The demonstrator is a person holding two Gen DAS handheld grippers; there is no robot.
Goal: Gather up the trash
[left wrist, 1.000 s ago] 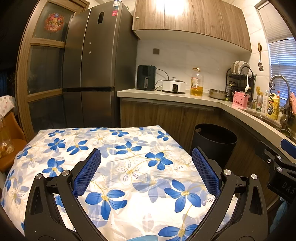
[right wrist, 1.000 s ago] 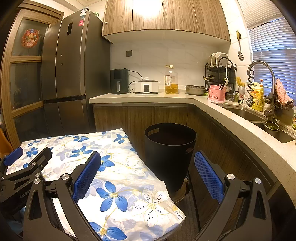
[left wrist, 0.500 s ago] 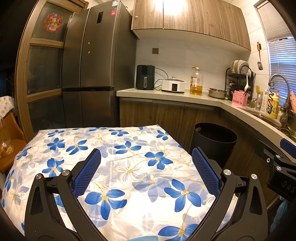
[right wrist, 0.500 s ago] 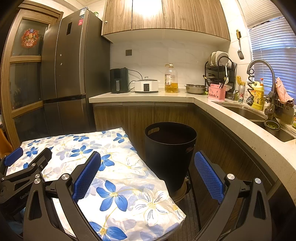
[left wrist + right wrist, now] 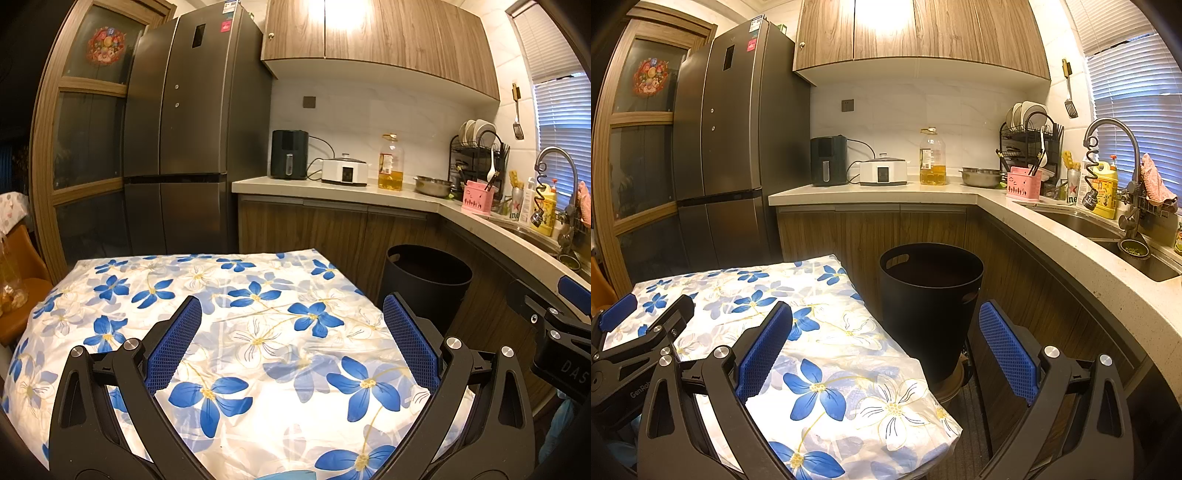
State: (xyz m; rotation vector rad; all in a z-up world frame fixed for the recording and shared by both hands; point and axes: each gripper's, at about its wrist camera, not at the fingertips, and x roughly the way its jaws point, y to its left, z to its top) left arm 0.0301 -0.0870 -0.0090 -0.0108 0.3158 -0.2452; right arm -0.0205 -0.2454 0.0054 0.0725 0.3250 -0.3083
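Two grippers held wide over a flowered table, bin just beside it.

The left gripper (image 5: 291, 321) hovers over the blue-flowered tablecloth (image 5: 236, 332), jaws spread and holding nothing. The right gripper (image 5: 884, 325) hangs at the table's near corner, also spread and bare. The black trash bin (image 5: 929, 295) stands on the floor between table and counter cabinets (image 5: 871, 225); I see no trash on the cloth.

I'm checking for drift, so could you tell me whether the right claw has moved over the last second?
No. In its own view the right claw frames the black bin just as before.
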